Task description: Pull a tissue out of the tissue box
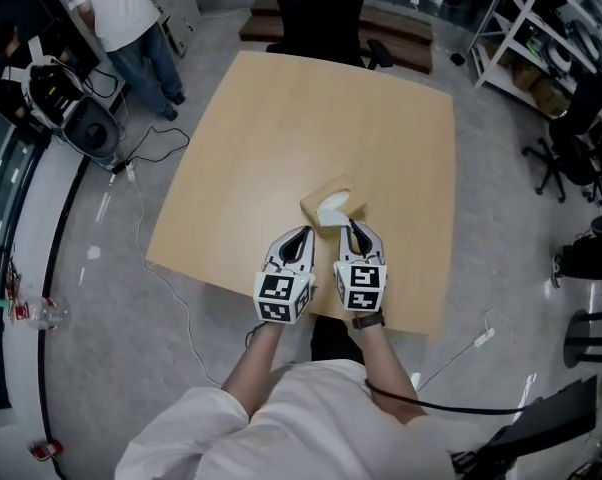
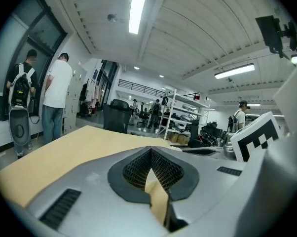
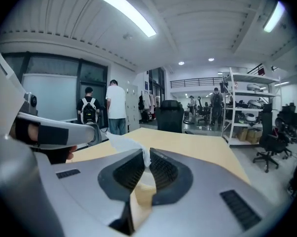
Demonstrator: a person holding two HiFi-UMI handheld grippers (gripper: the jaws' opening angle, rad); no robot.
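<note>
On the wooden table (image 1: 281, 118) sits a tan tissue box (image 1: 318, 199) near the front edge, with a white tissue (image 1: 334, 209) rising from its top. My right gripper (image 1: 352, 228) is just in front of the box, raised above the table. In the right gripper view it (image 3: 147, 154) is shut on the tissue (image 3: 123, 142), which sticks out to the left of the tips. My left gripper (image 1: 303, 234) hangs beside it on the left. Its tips (image 2: 149, 151) meet with nothing between them.
A black office chair (image 1: 316, 13) stands at the table's far edge. A person (image 1: 121, 18) stands at the far left beside equipment, and metal shelving (image 1: 536, 28) lines the far right. More chairs (image 1: 581, 138) and a cable (image 1: 161, 258) are on the floor around the table.
</note>
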